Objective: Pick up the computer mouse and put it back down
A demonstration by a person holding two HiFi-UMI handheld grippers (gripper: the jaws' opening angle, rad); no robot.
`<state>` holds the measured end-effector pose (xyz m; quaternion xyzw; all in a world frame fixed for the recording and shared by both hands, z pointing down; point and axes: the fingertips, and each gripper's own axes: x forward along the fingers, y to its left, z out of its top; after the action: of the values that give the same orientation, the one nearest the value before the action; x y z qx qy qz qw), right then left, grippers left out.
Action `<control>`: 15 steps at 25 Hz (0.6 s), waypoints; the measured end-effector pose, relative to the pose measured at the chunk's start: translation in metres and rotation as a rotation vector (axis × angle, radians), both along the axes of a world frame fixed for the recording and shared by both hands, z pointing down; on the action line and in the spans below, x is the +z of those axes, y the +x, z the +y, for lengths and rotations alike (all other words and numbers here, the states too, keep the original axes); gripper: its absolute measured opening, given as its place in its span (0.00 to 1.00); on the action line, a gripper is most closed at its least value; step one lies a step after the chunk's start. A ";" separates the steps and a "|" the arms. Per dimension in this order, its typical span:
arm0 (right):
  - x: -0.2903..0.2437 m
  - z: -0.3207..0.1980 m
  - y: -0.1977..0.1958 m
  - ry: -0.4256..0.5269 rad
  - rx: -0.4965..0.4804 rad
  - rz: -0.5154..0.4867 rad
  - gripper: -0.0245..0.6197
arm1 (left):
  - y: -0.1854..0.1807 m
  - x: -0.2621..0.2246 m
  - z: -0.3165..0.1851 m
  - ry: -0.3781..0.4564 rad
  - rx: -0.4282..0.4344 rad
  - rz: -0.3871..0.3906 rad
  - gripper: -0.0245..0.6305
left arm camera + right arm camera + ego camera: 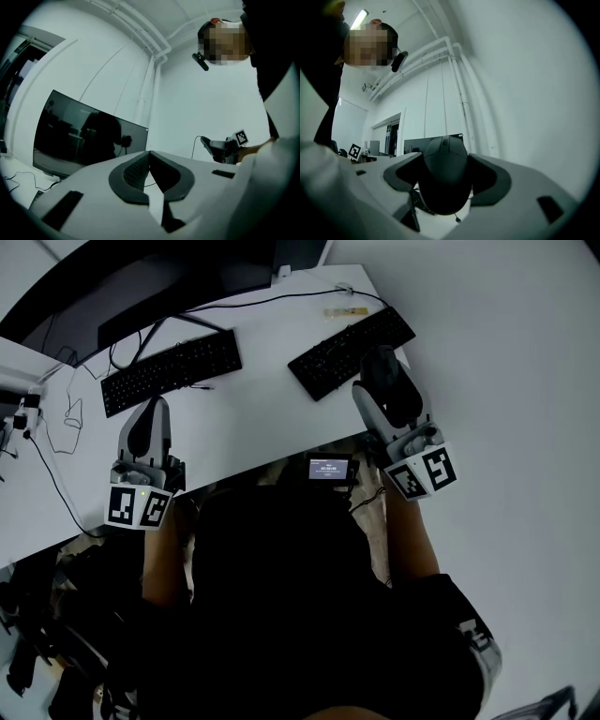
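Note:
The black computer mouse [390,383] sits between the jaws of my right gripper [386,381], which is shut on it over the right end of the white desk [262,423], beside the right keyboard. In the right gripper view the mouse [444,174] fills the gap between the grey fingers [401,173], its wheel end pointing up and away, with a keyboard showing below it. My left gripper [153,409] rests over the desk's left part, shut on nothing. In the left gripper view its jaw pads [136,173] meet, tilted up toward the wall.
Two black keyboards [173,369] [349,351] lie on the desk, with a dark monitor [141,282] behind them and cables [66,413] at the left. A small screen device [330,468] sits at the desk's front edge. The person's body fills the lower head view.

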<state>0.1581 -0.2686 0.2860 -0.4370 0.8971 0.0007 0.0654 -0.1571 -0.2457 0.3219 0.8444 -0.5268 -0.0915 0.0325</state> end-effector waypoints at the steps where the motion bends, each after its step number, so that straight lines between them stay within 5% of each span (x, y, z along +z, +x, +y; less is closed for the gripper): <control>1: 0.001 0.002 0.005 0.009 0.016 0.000 0.52 | -0.001 0.001 0.001 -0.003 -0.008 0.001 0.03; 15: 0.038 0.005 0.043 -0.028 0.093 0.021 0.52 | 0.015 0.015 -0.003 -0.032 -0.017 0.003 0.03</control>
<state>0.2014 -0.2634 0.3237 -0.4793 0.8762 -0.0040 0.0498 -0.1425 -0.2486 0.3367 0.8392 -0.5352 -0.0846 0.0458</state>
